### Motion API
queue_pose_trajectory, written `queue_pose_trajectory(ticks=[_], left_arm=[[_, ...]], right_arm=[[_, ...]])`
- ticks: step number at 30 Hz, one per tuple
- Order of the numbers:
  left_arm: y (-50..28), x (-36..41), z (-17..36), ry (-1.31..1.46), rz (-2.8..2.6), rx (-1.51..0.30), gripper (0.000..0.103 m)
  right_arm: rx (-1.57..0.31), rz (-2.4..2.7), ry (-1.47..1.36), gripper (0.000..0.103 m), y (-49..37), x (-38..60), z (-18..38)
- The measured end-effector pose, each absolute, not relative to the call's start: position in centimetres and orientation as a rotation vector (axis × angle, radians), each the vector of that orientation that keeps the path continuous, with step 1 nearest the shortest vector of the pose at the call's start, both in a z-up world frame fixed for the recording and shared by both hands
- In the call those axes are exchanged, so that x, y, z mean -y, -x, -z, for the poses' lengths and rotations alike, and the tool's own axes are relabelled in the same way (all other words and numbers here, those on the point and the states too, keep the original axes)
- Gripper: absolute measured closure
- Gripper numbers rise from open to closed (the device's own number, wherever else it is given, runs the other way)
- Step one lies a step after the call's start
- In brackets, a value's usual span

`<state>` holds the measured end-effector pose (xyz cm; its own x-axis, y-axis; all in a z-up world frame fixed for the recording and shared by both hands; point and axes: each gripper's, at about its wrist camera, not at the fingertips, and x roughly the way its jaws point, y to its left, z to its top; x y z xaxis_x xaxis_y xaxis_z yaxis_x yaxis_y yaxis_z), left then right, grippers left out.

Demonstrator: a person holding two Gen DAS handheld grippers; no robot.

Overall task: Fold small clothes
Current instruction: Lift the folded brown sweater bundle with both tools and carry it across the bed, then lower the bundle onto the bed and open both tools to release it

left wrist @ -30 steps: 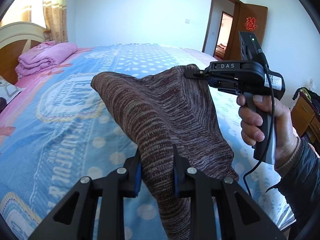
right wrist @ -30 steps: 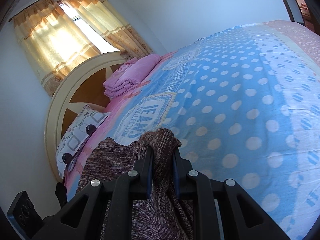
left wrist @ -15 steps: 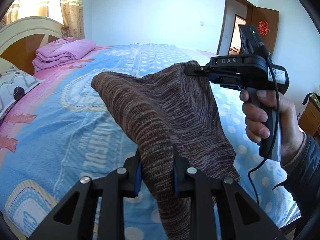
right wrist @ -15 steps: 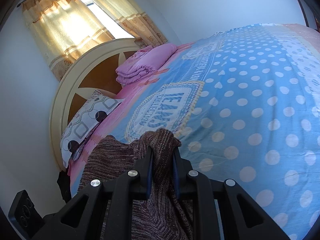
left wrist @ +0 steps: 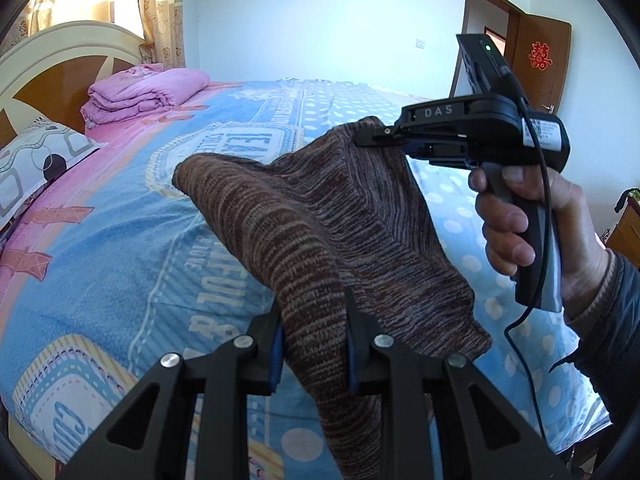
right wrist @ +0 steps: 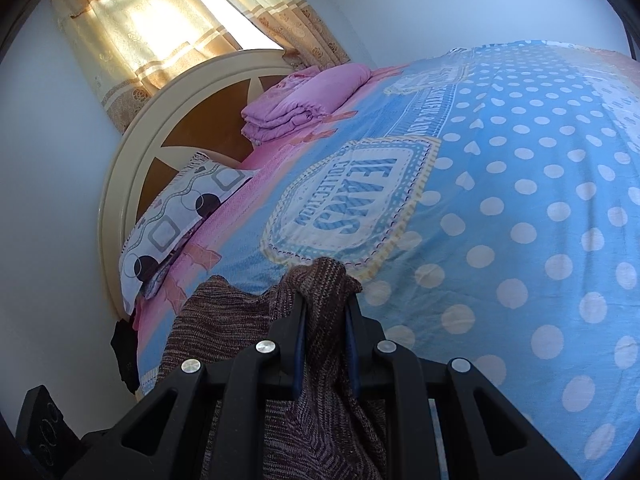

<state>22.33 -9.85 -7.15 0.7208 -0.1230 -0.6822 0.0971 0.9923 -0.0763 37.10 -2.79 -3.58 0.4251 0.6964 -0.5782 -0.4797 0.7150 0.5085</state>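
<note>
The left gripper [left wrist: 312, 344] and the right gripper [left wrist: 374, 140] are each squeezing their jaws on one brown knit garment [left wrist: 320, 216]. It is hanging in the air above the blue dotted bed [left wrist: 120, 248].

Rough brown knit garment [left wrist: 320, 216]; matt cotton bedspread [left wrist: 132, 216]
</note>
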Motion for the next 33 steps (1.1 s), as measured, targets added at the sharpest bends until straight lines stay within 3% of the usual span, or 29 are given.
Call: queue_pose_trajectory(ticks=[14,33], left_arm=[[-21.3,8.1,9.0,0.04,0.068,-0.792,0.078],[-20.9,7.5,12.0,0.049,0.022,-0.851,0.077]], right_arm=[[-0.904,-0.806,-0.194,0.087,-36.7,-3.1,5.2],[-0.97,-0.756,-0.162,0.087,-38.3,-4.1,8.3]])
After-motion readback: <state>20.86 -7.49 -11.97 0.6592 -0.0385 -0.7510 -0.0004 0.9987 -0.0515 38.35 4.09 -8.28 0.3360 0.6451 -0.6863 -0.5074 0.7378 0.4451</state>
